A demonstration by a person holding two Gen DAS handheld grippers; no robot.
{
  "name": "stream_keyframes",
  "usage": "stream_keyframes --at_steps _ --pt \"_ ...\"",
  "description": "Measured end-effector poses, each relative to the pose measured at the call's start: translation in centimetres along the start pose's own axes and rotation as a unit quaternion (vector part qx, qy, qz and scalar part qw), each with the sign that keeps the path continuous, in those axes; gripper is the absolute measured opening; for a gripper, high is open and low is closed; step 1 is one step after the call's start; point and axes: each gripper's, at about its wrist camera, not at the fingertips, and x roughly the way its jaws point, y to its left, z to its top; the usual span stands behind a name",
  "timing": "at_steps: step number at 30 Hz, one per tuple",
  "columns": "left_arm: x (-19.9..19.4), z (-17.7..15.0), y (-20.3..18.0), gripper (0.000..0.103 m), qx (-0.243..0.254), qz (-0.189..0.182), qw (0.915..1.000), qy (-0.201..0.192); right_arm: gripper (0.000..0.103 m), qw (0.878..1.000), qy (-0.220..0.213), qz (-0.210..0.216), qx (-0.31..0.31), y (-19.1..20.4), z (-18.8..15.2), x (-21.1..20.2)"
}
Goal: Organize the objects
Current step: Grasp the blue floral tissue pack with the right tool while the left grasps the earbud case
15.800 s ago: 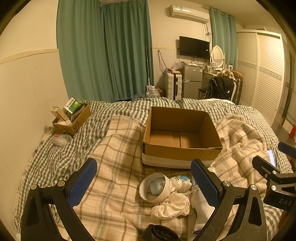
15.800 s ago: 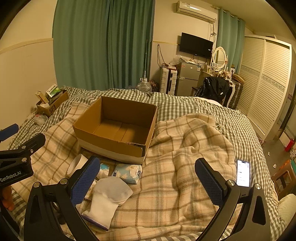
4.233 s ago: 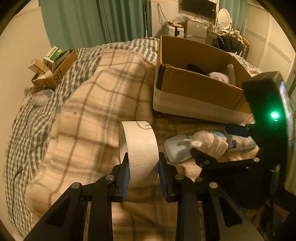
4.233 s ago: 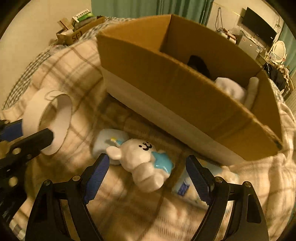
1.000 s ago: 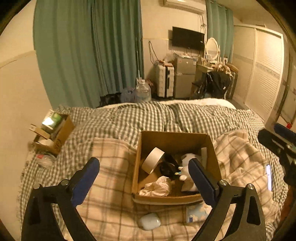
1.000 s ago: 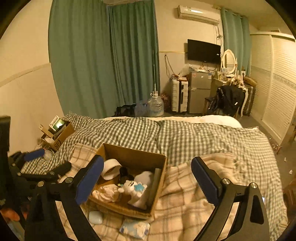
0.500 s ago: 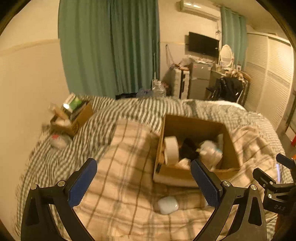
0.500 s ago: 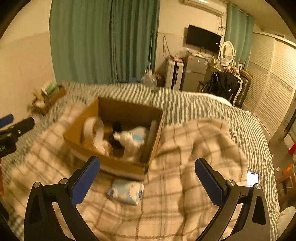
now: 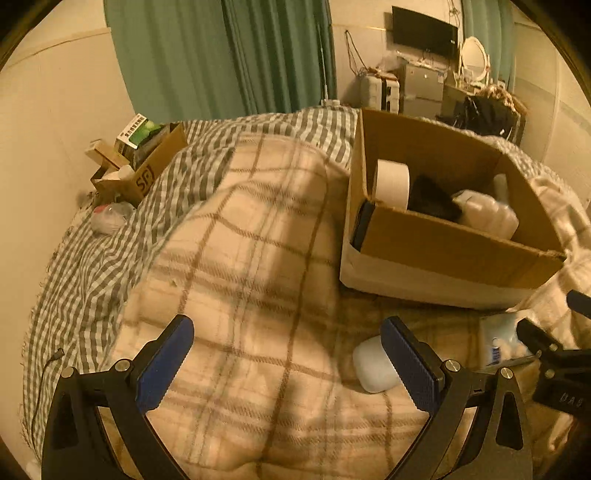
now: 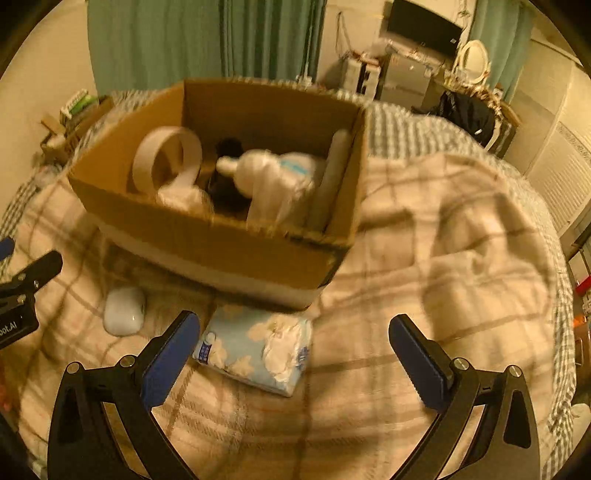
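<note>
Holding nothing, your left gripper point(image 9: 286, 354) and right gripper point(image 10: 293, 341) both gape wide. Just ahead of the right gripper lies the tissue pack point(image 10: 255, 349); the white case point(image 9: 375, 365) touches your left gripper's right finger. Beyond stands the cardboard box point(image 10: 207, 236), containing the tape roll point(image 10: 166, 162).

Green curtains point(image 9: 229, 55) are hanging behind the bed, and everything else is sitting relative to them: a small carton of boxes point(image 9: 138, 162) down to their left by the wall, a TV point(image 9: 424, 31), oval mirror point(image 9: 472, 59) and grey cabinet point(image 9: 421, 88) off to their right.
</note>
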Motion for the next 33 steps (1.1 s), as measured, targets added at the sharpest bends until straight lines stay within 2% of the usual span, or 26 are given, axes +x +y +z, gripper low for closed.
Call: stream_keyframes --at_steps 3,7,8,9,16,22,26,28,30,33 --pt "0.9 -0.6 -0.7 0.103 0.013 -0.01 0.9998 0.012 0.102 0.999 0.027 0.025 -0.013 0.9 -0.3 1.8" --pt "1.6 -1.2 -1.4 0.103 0.024 -0.016 0.9993 0.024 0.102 0.997 0.059 0.031 -0.032 1.9 -1.3 3.9" --pt "1.7 -1.3 -1.5 0.103 0.025 -0.018 0.9992 0.026 0.097 0.997 0.06 0.03 -0.039 2.1 -1.4 4.0" --pt "1.8 -1.5 -1.7 0.103 0.027 -0.02 0.999 0.029 0.082 0.997 0.06 0.031 -0.044 2.3 -1.5 4.0" --pt "2.7 -2.6 -3.2 0.103 0.036 -0.06 0.9955 0.064 0.081 0.999 0.024 0.041 -0.022 0.9 -1.1 1.4" --pt "4.3 -3.2 -6.1 0.099 0.074 -0.059 0.9923 0.08 0.081 0.998 0.02 0.06 -0.016 0.5 -0.7 0.7" --pt "6.0 -2.9 -7.1 0.087 0.076 -0.059 0.991 0.093 0.081 0.997 0.021 0.073 -0.01 0.0 -0.6 1.0" --pt "6.8 -3.0 -7.4 0.079 0.07 -0.072 0.99 0.099 0.081 0.997 0.024 0.079 -0.006 0.2 -0.5 1.2" --pt "7.0 -3.1 -7.4 0.062 0.064 -0.095 0.9883 0.101 0.081 0.996 0.028 0.08 -0.005 0.1 -0.5 1.7" --pt "6.3 -3.3 -7.1 0.057 0.058 -0.093 0.9899 0.09 0.081 0.997 0.029 0.077 -0.008 0.2 -0.6 1.8"
